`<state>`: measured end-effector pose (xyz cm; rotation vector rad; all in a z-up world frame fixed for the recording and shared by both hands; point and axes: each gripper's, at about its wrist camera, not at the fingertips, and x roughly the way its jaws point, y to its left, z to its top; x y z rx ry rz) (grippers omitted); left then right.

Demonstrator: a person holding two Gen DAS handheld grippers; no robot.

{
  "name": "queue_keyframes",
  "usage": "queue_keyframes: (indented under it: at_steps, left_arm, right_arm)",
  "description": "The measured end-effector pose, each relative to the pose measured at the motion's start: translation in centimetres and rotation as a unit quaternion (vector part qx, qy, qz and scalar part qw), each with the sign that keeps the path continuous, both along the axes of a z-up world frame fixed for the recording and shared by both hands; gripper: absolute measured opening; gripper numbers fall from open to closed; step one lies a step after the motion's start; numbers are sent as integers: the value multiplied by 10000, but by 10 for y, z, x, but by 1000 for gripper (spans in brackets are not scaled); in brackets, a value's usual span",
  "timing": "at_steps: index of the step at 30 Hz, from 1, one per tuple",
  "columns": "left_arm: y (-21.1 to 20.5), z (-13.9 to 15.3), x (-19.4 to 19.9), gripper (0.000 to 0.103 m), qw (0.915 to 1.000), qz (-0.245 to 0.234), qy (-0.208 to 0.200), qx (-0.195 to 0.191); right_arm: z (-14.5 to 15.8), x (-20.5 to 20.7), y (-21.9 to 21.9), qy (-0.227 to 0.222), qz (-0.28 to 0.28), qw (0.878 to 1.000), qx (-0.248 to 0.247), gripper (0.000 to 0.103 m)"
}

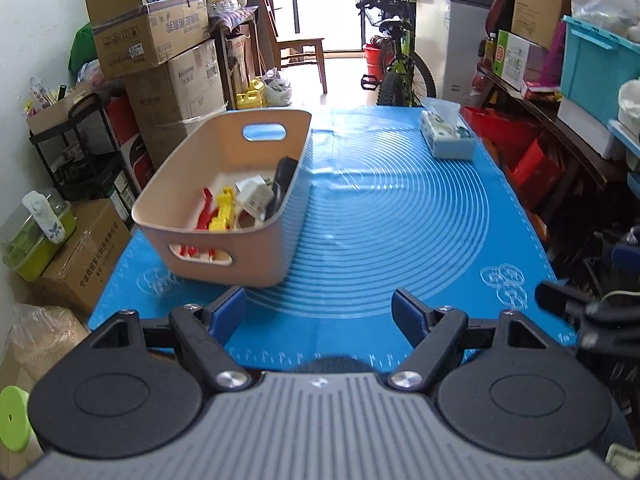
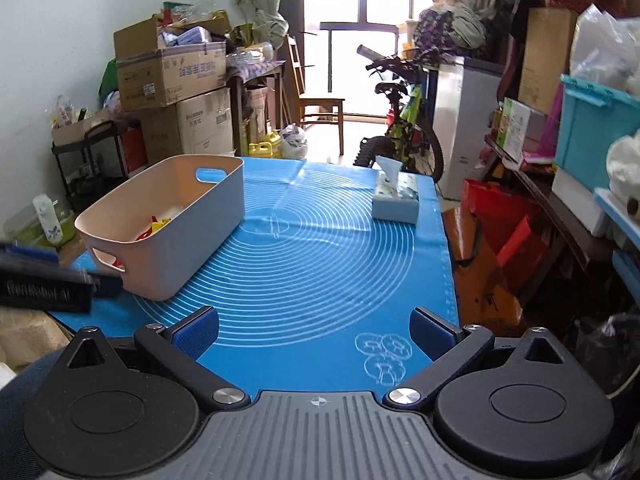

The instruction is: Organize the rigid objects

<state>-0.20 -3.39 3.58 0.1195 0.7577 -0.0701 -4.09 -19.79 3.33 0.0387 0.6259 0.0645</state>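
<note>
A beige plastic basket with handle slots stands on the left of the blue mat. Inside lie several small rigid items: a yellow piece, a red piece, a white block and a black object. My left gripper hovers over the mat's near edge, just in front of the basket, open and empty. The basket sits to the left in the right wrist view, where my right gripper is open and empty above the near mat. The left gripper's body shows at that view's left edge.
A tissue box rests at the mat's far right corner. Cardboard boxes and a black cart crowd the left side. A bicycle stands beyond the table. Red bags and shelves with a teal bin line the right.
</note>
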Motion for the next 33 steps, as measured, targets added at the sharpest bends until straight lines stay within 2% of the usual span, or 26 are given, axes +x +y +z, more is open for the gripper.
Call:
queue_keyframes:
  at_steps: [6,9,14,20,33]
  left_arm:
    - [-3,-8,-13,80,10000,24,30,-20]
    - [-7,-11,-17,80,9999,27,-57,98]
    - [-10,-17,-20,80,9999,-138,-78,57]
    - [-5,-16,-18,80,9995,-30,-226,-198]
    - [-5,-16,-17,80,9993,-14,-325,-169]
  right_arm:
    - [-2,-15,-2,-57,1,10000,82,100]
    - [-7,-21,7,-58,94,9999,-75,100]
    - [-3,-28,17,-276,191,9990,-287,100]
    - [-8,-22,9,-152,8,9999,-75,99]
    - [-11,-20,3,-98,-78,9999,5,99]
